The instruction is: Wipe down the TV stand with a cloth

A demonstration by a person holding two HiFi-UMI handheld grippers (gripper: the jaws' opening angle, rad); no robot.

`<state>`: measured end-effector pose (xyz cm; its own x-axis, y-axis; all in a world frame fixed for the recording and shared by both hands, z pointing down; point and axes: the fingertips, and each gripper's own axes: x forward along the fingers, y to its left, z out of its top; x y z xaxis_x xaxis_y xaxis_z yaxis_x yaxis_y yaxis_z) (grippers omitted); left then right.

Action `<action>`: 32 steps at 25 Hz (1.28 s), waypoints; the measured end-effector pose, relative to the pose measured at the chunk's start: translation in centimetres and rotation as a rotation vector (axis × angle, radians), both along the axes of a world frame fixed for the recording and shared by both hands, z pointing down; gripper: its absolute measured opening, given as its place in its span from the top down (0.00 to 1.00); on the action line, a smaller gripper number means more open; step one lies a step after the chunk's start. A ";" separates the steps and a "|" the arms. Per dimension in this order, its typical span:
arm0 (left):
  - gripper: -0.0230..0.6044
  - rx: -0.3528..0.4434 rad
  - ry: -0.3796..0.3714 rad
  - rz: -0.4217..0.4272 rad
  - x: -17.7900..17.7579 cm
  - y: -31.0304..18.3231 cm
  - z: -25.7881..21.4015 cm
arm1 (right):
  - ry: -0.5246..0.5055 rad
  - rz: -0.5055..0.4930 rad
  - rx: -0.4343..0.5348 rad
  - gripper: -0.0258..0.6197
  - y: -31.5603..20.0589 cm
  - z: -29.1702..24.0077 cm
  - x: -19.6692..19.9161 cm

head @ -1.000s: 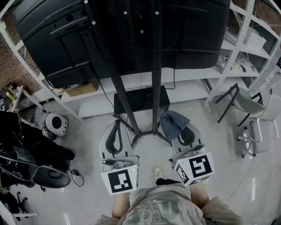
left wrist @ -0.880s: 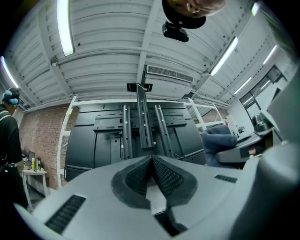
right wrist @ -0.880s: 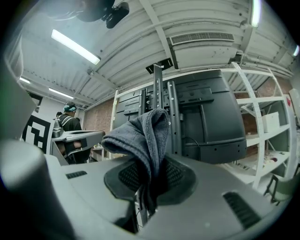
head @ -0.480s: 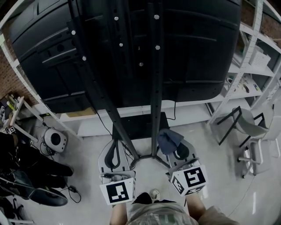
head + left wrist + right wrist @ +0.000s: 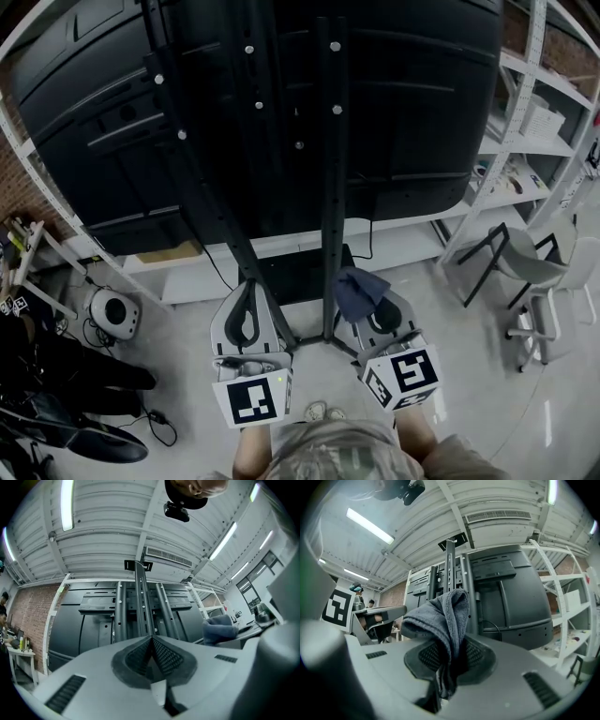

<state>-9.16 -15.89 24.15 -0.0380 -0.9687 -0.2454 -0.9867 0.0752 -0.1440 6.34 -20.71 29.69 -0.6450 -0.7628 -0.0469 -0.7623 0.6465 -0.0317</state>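
Seen from above, the person's two grippers sit at 6 o'clock. The right gripper [image 5: 377, 317] is clamped on a bunched grey cloth [image 5: 359, 291], which sits close to the foot of the TV stand [image 5: 330, 187]; whether they touch is unclear. The cloth's folds cover that gripper's jaw tips. The left gripper [image 5: 247, 302], toward 7 o'clock, has its jaws pressed together with nothing between them. The dark TV [image 5: 412, 112] fills 12 o'clock, and the grippers partly hide the stand's base.

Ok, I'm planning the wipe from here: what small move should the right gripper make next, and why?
Probably ease the right gripper forward and slightly left, to press the cloth against the TV stand's right upright. Its jaws are shut on the cloth, which sits just beside that post without clearly touching it. The left gripper is shut and empty.
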 end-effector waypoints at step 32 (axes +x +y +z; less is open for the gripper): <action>0.94 0.108 -0.043 0.062 -1.7 -3.1 -6.6 | 0.867 0.675 0.962 0.87 -11.1 -34.7 -5.4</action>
<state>-10.87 -18.95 17.57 0.0337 -0.9367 -0.3484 -0.9830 0.0320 -0.1810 0.95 -31.85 -4.98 -0.2751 -0.8246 -0.4943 -0.4780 -0.3288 0.8145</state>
